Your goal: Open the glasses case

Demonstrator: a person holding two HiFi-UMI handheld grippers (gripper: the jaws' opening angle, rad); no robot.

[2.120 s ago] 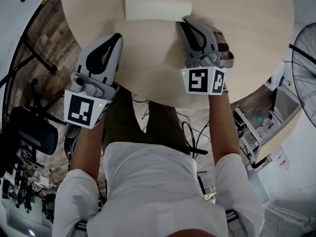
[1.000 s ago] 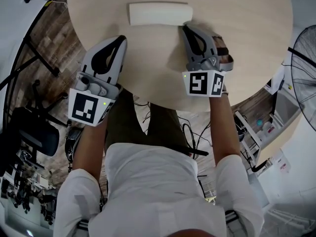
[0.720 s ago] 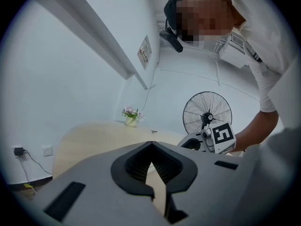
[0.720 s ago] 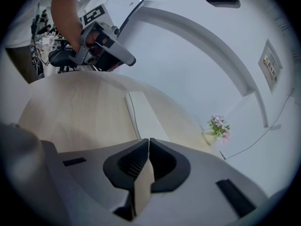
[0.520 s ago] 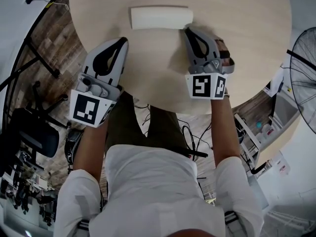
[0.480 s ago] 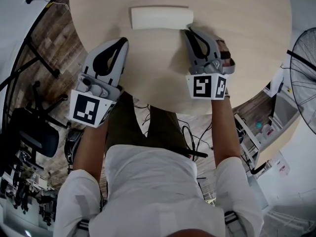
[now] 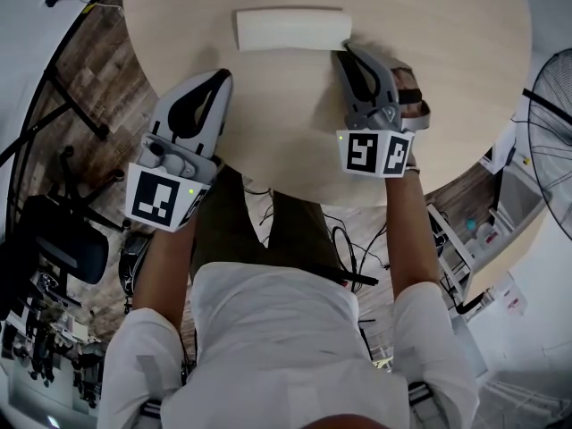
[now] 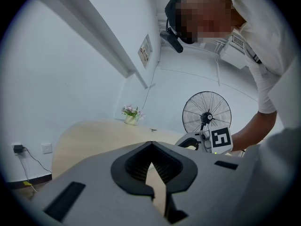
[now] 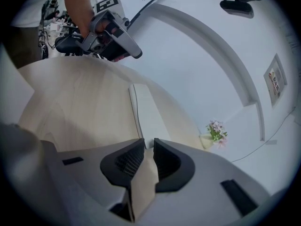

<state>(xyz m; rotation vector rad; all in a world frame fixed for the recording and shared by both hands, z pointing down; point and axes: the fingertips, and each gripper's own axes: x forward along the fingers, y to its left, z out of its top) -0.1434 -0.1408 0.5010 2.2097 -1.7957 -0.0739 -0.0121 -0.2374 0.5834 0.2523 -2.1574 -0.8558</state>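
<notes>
A closed white glasses case [image 7: 290,28] lies on the round pale wooden table [image 7: 447,79], at its far middle. My right gripper [image 7: 345,54] rests on the table with its tips just short of the case's right end. In the right gripper view the case [image 9: 148,114] stretches away just ahead of the right gripper [image 9: 149,142], whose jaws stand a narrow gap apart with nothing between them. My left gripper [image 7: 216,76] hovers at the table's near left edge, well short of the case. Its tips [image 8: 150,144] meet, and they hold nothing.
A standing fan [image 7: 550,88] is to the right of the table. A small pot of flowers [image 9: 215,131] sits at the table's far side. A dark office chair [image 7: 54,239] and cables are on the floor to the left and below.
My right gripper has crept a little forward toward the case's right end. My left gripper has shifted slightly inward over the table edge. The case lies as before.
</notes>
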